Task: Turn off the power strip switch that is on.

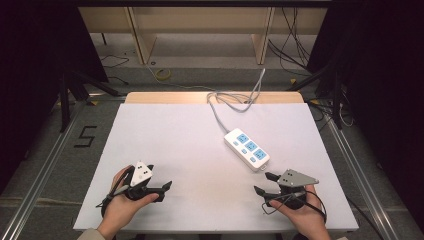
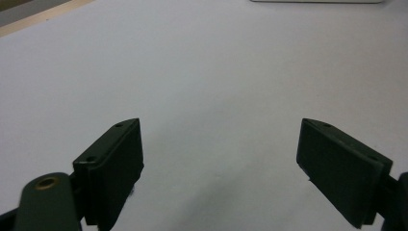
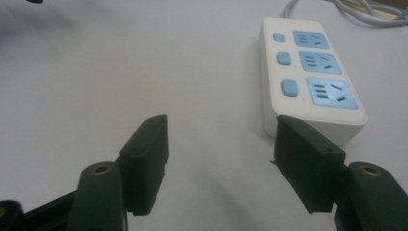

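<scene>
A white power strip (image 1: pixel 246 149) with three blue sockets and blue switches lies right of the table's centre, its grey cable (image 1: pixel 235 100) running off the far edge. In the right gripper view the power strip (image 3: pixel 308 72) sits just beyond my right jaw. My right gripper (image 1: pixel 265 183) rests near the front right, a short way in front of the strip, open with nothing between its jaws. The right gripper (image 3: pixel 221 159) shows a wide gap over bare table. At the front left, my left gripper (image 1: pixel 161 186) is open and empty too. The left gripper (image 2: pixel 219 168) points across bare white surface.
A white sheet (image 1: pixel 175 140) covers the table, with a wooden edge (image 1: pixel 165 97) along the far side. Beyond stand wooden furniture legs (image 1: pixel 142 40) and loose cables on the floor. Dark tripod legs (image 1: pixel 65 95) flank the table.
</scene>
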`<state>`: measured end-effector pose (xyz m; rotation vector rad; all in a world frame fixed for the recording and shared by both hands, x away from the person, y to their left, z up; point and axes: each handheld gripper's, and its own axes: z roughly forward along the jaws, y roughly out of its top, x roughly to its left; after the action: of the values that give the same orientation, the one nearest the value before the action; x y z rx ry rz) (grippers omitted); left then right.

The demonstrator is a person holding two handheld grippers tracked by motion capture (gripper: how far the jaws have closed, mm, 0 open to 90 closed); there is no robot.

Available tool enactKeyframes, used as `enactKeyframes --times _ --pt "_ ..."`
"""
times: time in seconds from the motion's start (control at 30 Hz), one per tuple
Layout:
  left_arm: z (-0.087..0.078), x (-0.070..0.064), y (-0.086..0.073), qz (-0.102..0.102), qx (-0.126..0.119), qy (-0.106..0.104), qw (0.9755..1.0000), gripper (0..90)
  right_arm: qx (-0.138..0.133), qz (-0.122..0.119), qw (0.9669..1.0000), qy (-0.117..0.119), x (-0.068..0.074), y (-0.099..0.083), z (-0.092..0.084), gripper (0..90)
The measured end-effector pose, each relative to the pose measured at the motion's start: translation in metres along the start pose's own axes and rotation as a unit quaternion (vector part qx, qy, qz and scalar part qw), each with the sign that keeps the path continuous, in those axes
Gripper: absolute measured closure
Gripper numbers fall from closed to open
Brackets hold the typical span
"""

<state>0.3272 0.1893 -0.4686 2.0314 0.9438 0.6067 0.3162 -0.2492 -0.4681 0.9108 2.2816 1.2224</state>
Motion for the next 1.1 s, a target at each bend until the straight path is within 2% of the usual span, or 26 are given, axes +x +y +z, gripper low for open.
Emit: enactKeyframes --times 0.13,0.17,0.23,0.27,0.3,0.33,0.4,0.43,0.47,0.63,1.1 --pt "0.000 0.000 0.000 0.002 0.008 0.002 1.0000 17.4 0.010 -0.002 0.9999 -0.013 -0.002 -0.001 0.000 48.3" --pt "0.000 0.000 0.000 0.001 0.008 0.002 1.0000 17.5 0.014 -0.005 0.9998 -0.015 -0.002 -0.001 -0.001 52.0" --pt "-0.001 0.000 -0.001 0.003 0.008 0.006 0.9999 18.1 0.018 -0.009 0.9997 -0.017 -0.001 -0.001 -0.001 64.9" --pt "-0.001 0.000 -0.001 0.003 0.008 0.006 0.9999 18.2 0.021 -0.011 0.9996 -0.015 -0.001 0.000 -0.001 69.0" --pt "-0.001 0.001 -0.001 0.003 0.007 0.007 0.9999 18.2 0.021 -0.011 0.9996 -0.015 -0.001 0.000 -0.001 69.0" --pt "-0.001 0.001 -0.001 0.003 0.008 0.006 0.9999 18.6 0.025 -0.017 0.9993 -0.022 0.000 0.000 -0.002 77.7" --pt "-0.001 0.001 -0.001 0.003 0.008 0.007 0.9999 18.8 0.028 -0.021 0.9991 -0.023 0.001 0.001 -0.002 81.3" --pt "0.000 0.000 -0.001 0.001 0.008 0.008 0.9999 19.0 0.030 -0.018 0.9991 -0.022 0.000 0.001 -0.003 87.3" --pt "0.000 0.001 -0.001 0.002 0.010 0.008 0.9999 19.3 0.034 -0.017 0.9990 -0.023 0.000 0.002 -0.003 89.5" --pt "0.000 0.001 -0.001 0.004 0.012 0.010 0.9999 20.2 0.041 -0.013 0.9987 -0.026 -0.001 0.006 -0.003 90.0" --pt "0.000 0.002 -0.001 -0.002 0.011 0.012 0.9999 20.7 0.029 0.000 0.9987 -0.042 -0.012 0.019 0.000 90.0"
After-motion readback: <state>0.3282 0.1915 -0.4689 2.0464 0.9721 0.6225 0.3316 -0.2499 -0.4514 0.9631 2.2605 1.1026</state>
